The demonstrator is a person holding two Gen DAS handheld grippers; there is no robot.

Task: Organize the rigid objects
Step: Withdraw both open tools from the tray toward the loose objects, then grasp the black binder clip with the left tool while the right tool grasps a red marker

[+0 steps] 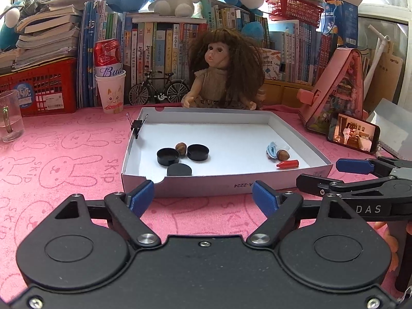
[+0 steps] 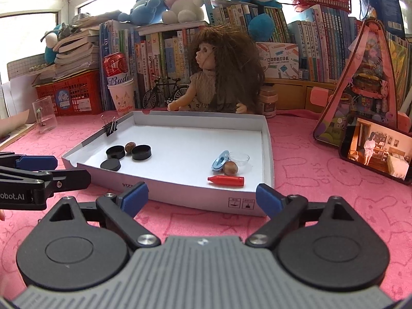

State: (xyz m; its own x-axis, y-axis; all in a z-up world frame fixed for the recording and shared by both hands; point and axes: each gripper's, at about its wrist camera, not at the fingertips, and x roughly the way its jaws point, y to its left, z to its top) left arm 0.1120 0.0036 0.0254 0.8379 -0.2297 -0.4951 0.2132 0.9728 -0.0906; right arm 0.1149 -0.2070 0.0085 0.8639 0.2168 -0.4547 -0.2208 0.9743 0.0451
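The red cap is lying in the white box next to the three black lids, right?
Not quite. In the right wrist view the red cap lies in the white box, but near a nut and blue clip, apart from the three black lids.

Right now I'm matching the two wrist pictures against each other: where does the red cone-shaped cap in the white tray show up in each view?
Left wrist view: the red cap lies at the tray's near right corner, right of centre in the picture.
Right wrist view: the red cap lies near the tray's front wall, about mid-picture, tip pointing left.
Shared landmark: the brown nut just behind the cap in both views.
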